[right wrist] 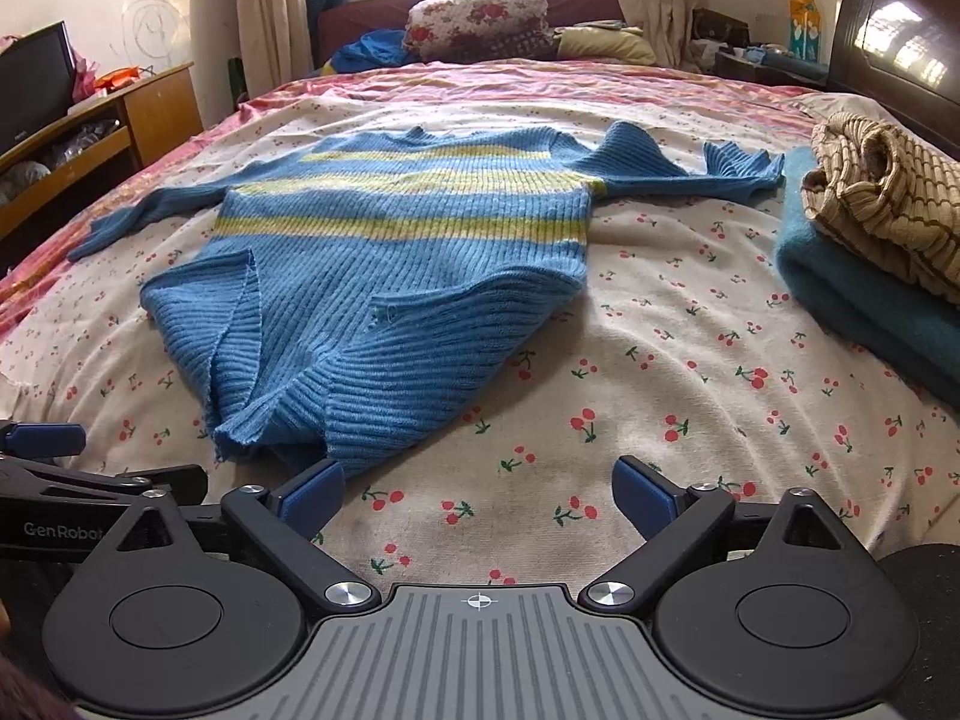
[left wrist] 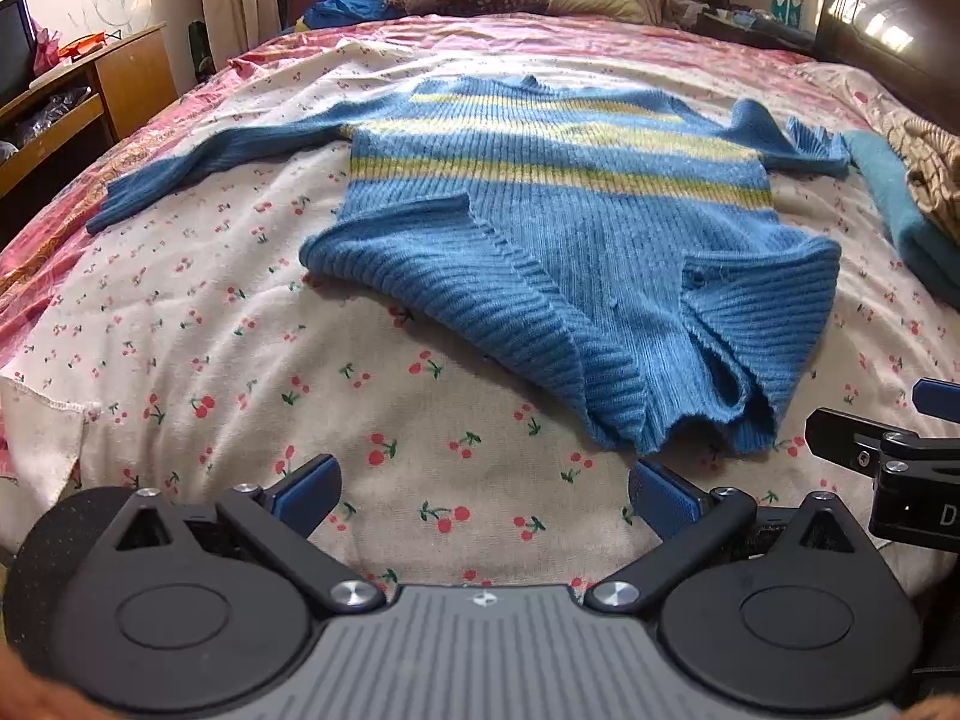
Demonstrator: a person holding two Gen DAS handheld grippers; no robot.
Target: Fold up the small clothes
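Note:
A blue ribbed sweater with yellow stripes (left wrist: 558, 216) lies spread on the bed, sleeves out to both sides, its near hem bunched and folded up. It also shows in the right wrist view (right wrist: 384, 264). My left gripper (left wrist: 483, 495) is open and empty, just short of the hem and to its left. My right gripper (right wrist: 477, 489) is open and empty, its left fingertip (right wrist: 315, 492) close to the hem's near edge. The right gripper shows at the right edge of the left wrist view (left wrist: 900, 456).
The bed has a cherry-print sheet (right wrist: 660, 390). A folded teal garment (right wrist: 870, 300) with a tan striped one (right wrist: 888, 204) on top lies at the right. Pillows (right wrist: 480, 15) sit at the far end. A wooden desk (right wrist: 120, 114) stands left, a dark headboard (right wrist: 900, 42) right.

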